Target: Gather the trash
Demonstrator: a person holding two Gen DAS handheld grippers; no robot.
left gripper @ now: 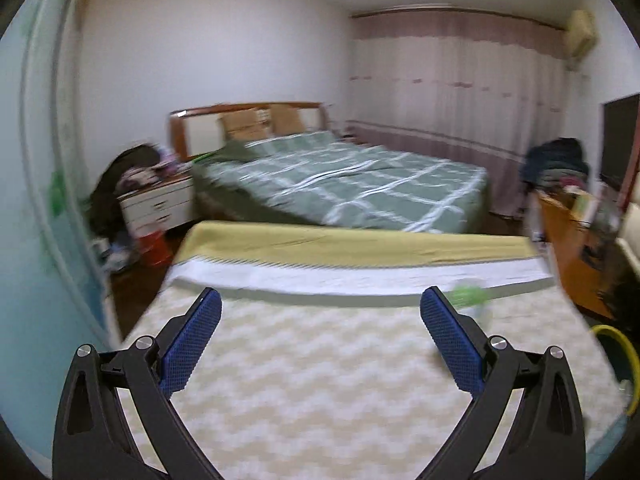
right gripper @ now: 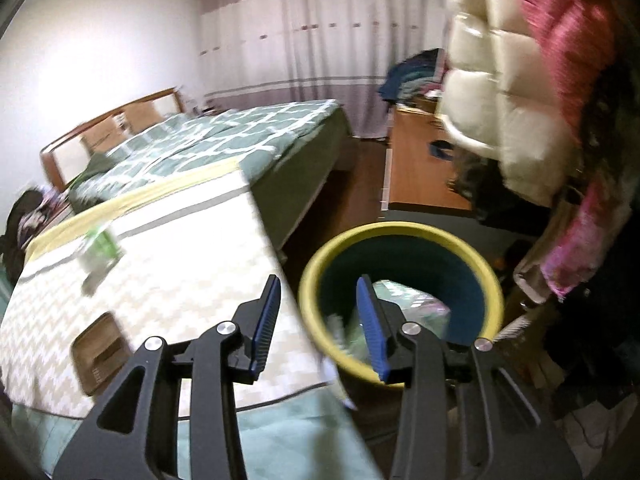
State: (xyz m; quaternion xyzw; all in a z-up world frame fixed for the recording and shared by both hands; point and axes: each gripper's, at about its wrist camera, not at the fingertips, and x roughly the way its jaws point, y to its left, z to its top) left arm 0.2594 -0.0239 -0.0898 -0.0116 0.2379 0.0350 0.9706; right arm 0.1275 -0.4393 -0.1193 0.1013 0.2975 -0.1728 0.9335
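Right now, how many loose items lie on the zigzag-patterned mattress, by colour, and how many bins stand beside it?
Green-and-white crumpled wrapper: 1
Brown cardboard piece: 1
Yellow-rimmed trash bin: 1, with some trash already inside
Total: 3
Both the left gripper and right gripper have open, empty jaws.

A bed with a green checked quilt lies at twelve o'clock, its wooden headboard toward eleven. A white nightstand heaped with clutter sits at nine. Pink-and-white curtains hang at one o'clock. A wooden desk stands at two, with a cream puffer jacket hanging beside it.
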